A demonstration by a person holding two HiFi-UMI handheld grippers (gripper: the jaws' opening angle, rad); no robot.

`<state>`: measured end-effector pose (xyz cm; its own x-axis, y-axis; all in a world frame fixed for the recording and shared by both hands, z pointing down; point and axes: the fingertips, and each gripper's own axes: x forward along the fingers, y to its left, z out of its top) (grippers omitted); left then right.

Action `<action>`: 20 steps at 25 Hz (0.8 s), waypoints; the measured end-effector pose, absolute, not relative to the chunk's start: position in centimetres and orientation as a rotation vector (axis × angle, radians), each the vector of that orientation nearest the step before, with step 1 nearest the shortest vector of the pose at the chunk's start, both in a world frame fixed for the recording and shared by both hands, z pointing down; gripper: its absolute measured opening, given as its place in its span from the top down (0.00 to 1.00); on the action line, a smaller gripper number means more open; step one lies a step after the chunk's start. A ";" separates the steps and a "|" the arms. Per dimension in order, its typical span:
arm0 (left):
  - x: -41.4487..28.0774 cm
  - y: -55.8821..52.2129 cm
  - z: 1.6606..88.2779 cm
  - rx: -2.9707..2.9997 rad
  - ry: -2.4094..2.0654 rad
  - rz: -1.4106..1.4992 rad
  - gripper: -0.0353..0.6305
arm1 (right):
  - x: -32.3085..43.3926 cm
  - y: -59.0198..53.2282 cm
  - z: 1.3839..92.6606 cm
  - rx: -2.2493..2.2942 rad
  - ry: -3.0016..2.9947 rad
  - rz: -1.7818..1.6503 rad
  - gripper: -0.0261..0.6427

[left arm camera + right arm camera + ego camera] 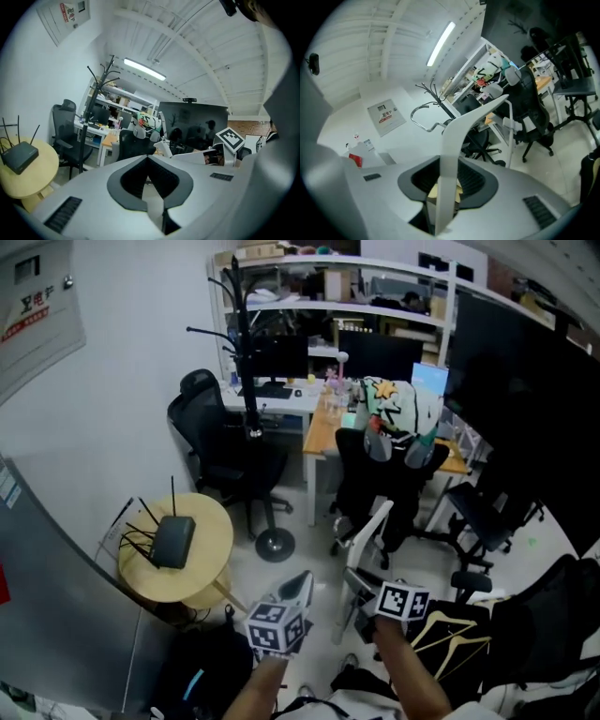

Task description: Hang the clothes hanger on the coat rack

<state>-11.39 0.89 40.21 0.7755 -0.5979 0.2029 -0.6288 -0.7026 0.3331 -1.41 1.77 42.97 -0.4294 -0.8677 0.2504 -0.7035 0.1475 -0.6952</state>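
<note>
Right gripper point(449, 164) is clamped on the white hanger point(451, 140), low on one of its arms. From the jaws that arm climbs straight up, then the long axis leans off to the upper right. The metal hook point(423, 118) curls out to the left. In the head view the hanger point(373, 535) is held in the air, rising from the right gripper point(364, 585) towards the desks. It is well apart from the black rack point(248, 362), which stands up left beside the wall. Left gripper point(147, 158) has its jaw tips together with nothing between them, and it sits just beside the right one at the bottom edge point(302, 585).
</note>
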 end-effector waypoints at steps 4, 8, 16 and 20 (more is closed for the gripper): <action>-12.9 -2.1 38.7 2.596 -1.019 0.099 0.96 | -3.4 -2.2 40.9 -1.404 2.312 -1.144 0.75; -13.8 -5.5 37.0 2.601 -1.095 0.095 0.96 | -4.9 -6.9 37.8 -1.258 2.439 -1.104 0.75; -13.4 -12.8 33.3 2.592 -1.224 0.030 0.96 | -4.7 -16.3 31.9 -1.020 2.590 -1.052 0.75; -12.4 -16.0 32.4 2.578 -1.273 0.001 0.96 | -3.9 -20.5 30.4 -0.972 2.643 -1.019 0.75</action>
